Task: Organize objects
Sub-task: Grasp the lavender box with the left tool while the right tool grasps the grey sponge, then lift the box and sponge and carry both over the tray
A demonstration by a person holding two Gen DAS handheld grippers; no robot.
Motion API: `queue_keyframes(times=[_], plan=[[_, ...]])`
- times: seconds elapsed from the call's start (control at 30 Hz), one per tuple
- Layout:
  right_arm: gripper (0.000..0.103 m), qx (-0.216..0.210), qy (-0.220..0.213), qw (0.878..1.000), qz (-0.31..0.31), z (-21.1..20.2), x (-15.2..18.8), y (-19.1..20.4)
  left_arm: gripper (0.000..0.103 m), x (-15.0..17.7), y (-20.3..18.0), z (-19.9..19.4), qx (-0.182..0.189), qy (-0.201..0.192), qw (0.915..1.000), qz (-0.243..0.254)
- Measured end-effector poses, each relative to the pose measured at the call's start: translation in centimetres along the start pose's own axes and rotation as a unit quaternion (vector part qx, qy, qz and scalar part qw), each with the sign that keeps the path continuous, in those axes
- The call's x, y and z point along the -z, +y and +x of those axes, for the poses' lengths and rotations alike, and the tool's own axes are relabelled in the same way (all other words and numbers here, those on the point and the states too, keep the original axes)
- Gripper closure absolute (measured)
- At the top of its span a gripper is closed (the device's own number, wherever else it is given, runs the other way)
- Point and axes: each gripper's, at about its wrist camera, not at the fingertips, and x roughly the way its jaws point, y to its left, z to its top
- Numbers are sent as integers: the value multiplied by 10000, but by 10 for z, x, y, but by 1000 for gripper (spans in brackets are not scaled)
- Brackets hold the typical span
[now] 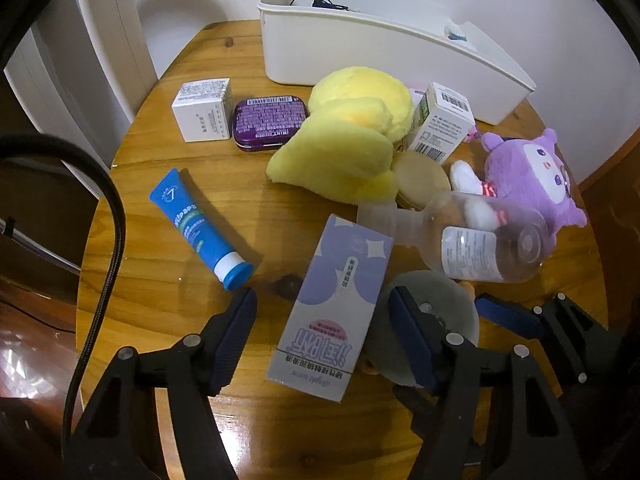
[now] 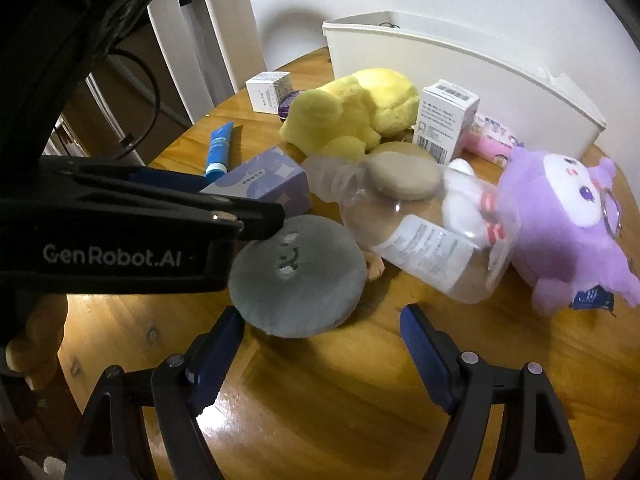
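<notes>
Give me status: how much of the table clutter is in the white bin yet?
Done: little. The white bin holds a black cable. In hand: nothing gripped; the left claw straddles the lavender box, the right claw is open over bare table. Left: blue tube, clear bottle, plush toys.

Both wrist fisheyes steep down, close over round table [image 1: 160, 280]. Left view sits left of right view. Shared: lilac box [image 1: 332, 312], grey plush [image 2: 296, 280], white bin [image 2: 460, 56].
</notes>
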Motion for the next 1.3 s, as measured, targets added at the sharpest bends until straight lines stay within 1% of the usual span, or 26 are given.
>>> queue_keyframes(times=[0.07, 0.13, 0.17, 0.23, 0.3, 0.33, 0.37, 0.5, 0.6, 0.73, 0.87, 0.97, 1.17, 1.3], plan=[[22, 32, -23, 10000, -38, 1, -1, 2, 37, -1, 1, 2, 30, 23, 10000, -42], [23, 90, -41, 9999, -93, 2, -1, 5, 39, -2, 3, 4, 85, 52, 9999, -102], [25, 100, -61, 9998, -141, 4, -2, 7, 40, -2, 3, 5, 104, 60, 9998, -127], [32, 69, -94, 9997, -231, 4, -2, 11, 43, -3, 3, 6, 143, 60, 9998, -161], [47, 23, -121, 9993, -346, 3, -2, 15, 45, -4, 3, 7, 173, 65, 9997, -172], [51, 7, -135, 9991, -403, 2, -1, 17, 47, -5, 3, 8, 172, 65, 9997, -175], [54, 45, -137, 9989, -451, 3, -2, 20, 48, -4, 3, 8, 175, 70, 9997, -170], [58, 23, -134, 9989, -459, 1, 1, 19, 54, -3, 3, 12, 129, 136, 9997, -174], [60, -3, -143, 9990, -426, -3, 3, 15, 58, -1, 2, 12, 39, 97, 9999, -96], [60, 26, -246, 9988, -414, -13, 6, 11, 59, 1, 1, 11, -4, 93, 9999, -108], [60, 56, -382, 9984, -401, -25, 2, 12, 59, 4, 0, 3, -33, -12, 9999, -99], [60, 84, -482, 9981, -384, -42, 7, 3, 59, 6, -1, -11, 20, -119, 9998, -158], [60, 151, -726, 9967, -322, -71, 9, 2, 59, 8, -1, -43, 193, -343, 9989, -250], [60, 215, -941, 9950, -255, -91, 7, 2, 59, 9, -4, -73, 336, -516, 9978, -237]])
